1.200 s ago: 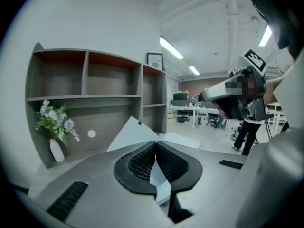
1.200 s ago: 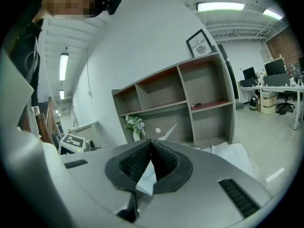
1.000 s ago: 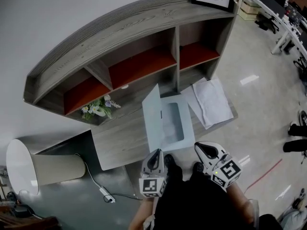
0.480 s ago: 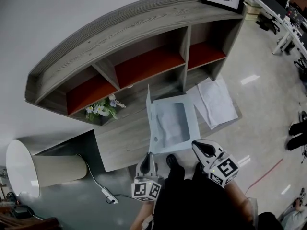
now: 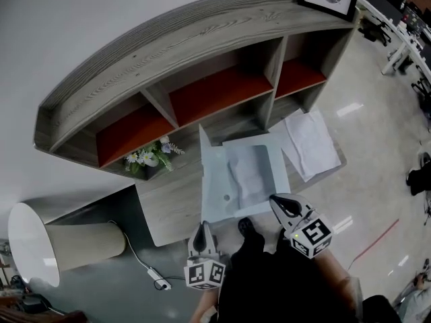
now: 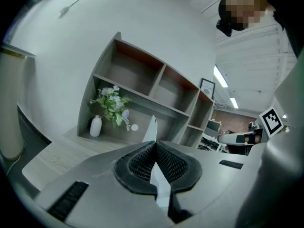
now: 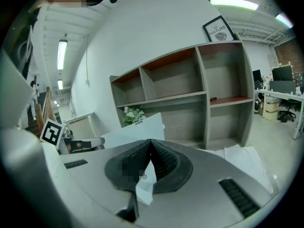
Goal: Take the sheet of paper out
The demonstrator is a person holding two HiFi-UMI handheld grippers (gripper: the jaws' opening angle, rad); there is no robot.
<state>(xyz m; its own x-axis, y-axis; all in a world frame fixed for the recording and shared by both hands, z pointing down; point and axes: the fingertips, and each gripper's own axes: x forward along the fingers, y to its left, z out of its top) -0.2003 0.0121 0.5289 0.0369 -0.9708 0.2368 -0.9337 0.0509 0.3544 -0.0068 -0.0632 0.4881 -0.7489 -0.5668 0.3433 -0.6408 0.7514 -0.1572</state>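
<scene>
Lower centre of the head view: both grippers sit at the near edge of the pale blue folder (image 5: pixel 217 197) on the desk (image 5: pixel 168 210).

- The left gripper (image 5: pixel 202 226) is at the near left corner, jaws pinched together on the thin edge of the cover (image 5: pixel 201 160). The left gripper view shows that white edge running out edge-on from between the jaws.
- The right gripper (image 5: pixel 274 200) is at the near right corner, jaws fully together on a white corner (image 7: pixel 141 190), which pokes out below them in the right gripper view. Can't tell whether it belongs to the sheet or to the folder's lower leaf.

Change versus a second ago:
- The left gripper sits further left in the frame.
- The cover was a broad leaning panel. It now shows as a near-upright sliver along the folder's left side, so the folder reads wider open with the inside exposed.

The sheet of paper (image 5: pixel 248 173) lies crumpled inside the folder, centre frame, not out yet.

Judgement:
- The opening step looks about done and extraction hasn't started.
- The next move probably calls for the right gripper to draw the sheet toward the near edge while the left holds the cover up.
- Risk: if the right one has the folder leaf, the whole folder slides instead.

Loose sheets (image 5: pixel 311 143) lie right of the folder, outside it.
</scene>
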